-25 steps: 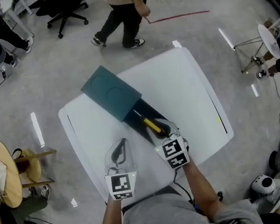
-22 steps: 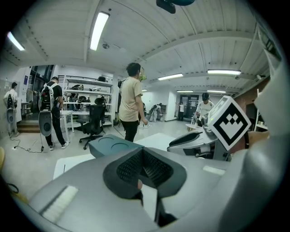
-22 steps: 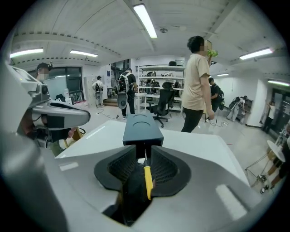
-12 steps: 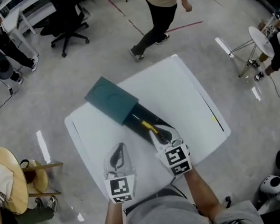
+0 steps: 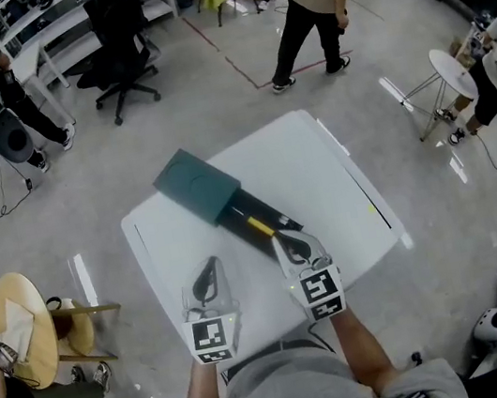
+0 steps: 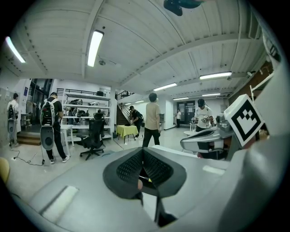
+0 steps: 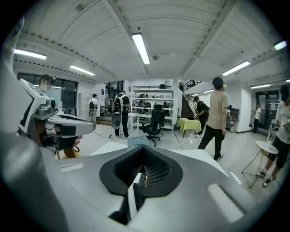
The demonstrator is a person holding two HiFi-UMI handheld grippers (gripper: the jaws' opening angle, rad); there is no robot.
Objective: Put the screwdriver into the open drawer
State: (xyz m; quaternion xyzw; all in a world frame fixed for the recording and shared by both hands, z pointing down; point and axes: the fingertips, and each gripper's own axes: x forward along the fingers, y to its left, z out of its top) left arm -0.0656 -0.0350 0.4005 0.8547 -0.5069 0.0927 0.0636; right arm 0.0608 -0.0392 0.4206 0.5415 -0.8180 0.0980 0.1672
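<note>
Under right gripper point(image 5: 283, 242), screwdriver's point(image 5: 260, 227) near end hidden in drawer point(image 5: 240, 210).

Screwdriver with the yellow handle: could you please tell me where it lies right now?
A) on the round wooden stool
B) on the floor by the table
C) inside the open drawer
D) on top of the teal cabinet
C: the head view shows the screwdriver lying inside the open drawer, which is pulled out of the teal cabinet on the white table.
</note>
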